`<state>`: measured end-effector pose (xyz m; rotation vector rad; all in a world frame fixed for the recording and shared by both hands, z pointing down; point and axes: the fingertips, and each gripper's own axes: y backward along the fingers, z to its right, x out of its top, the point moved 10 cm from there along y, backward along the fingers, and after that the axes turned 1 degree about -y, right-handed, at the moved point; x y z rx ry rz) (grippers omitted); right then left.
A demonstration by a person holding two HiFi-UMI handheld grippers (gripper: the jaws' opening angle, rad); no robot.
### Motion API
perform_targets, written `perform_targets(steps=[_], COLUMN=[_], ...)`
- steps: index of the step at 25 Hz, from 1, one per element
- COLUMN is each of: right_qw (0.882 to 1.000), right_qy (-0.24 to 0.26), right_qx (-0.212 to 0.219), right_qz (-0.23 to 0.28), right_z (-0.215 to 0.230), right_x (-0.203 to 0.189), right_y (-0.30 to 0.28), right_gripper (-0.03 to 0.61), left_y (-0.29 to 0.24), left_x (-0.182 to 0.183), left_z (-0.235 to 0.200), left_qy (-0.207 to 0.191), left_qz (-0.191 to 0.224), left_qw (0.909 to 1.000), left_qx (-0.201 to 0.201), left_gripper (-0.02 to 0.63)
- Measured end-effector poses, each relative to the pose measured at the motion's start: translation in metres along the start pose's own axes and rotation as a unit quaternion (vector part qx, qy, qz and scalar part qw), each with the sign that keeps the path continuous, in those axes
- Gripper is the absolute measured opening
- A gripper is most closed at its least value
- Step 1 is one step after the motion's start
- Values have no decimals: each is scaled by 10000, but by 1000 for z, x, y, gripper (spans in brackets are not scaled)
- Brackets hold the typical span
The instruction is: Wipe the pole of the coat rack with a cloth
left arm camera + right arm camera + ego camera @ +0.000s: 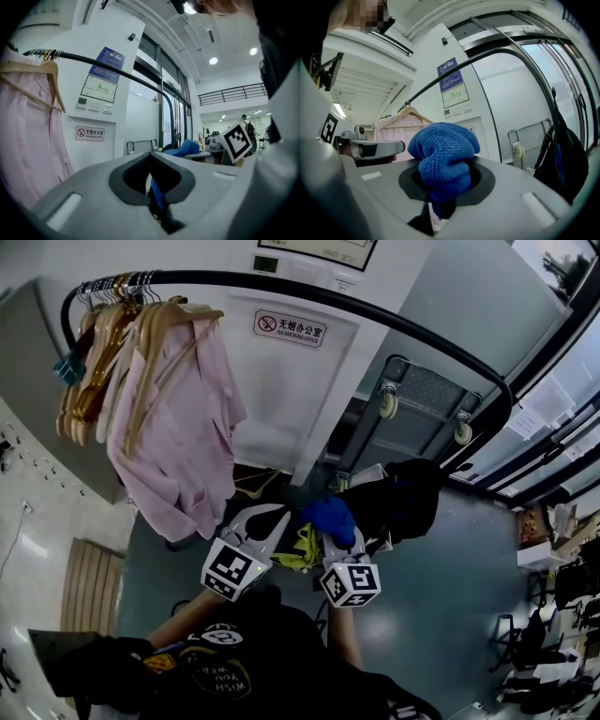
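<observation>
The coat rack's black pole [375, 315] arcs overhead from the upper left down to the right; it also shows as a thin dark pole [117, 69] in the left gripper view and as a curved black pole [454, 70] in the right gripper view. My right gripper [335, 532] is shut on a bunched blue cloth [330, 517], well below the pole. The cloth [443, 154] bulges out of the right gripper [445, 185]. Beside it, my left gripper [279, 517] is shut with nothing in it; the left gripper [151, 157] has its jaws meeting.
A pink shirt [178, 446] and several wooden hangers [103, 343] hang at the pole's left end. A black bag [403, 493] hangs lower right. A folded trolley [422, 399] leans on the wall. A wooden bench [89, 582] stands at the left.
</observation>
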<state>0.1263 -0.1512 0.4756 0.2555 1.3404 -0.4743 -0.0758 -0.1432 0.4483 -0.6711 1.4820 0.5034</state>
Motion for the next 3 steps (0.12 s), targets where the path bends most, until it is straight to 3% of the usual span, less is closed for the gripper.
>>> perform_targets(steps=[3], right_qw=[9998], right_qy=[-209], right_qx=[-38], right_qz=[-62], right_z=[5], right_x=[-5], right_y=[3], right_gripper=[80], left_y=[2], left_x=[-3], left_z=[-2], left_qy=[83], left_qz=[43], left_qw=[10000], left_qx=[31], left_gripper=[3])
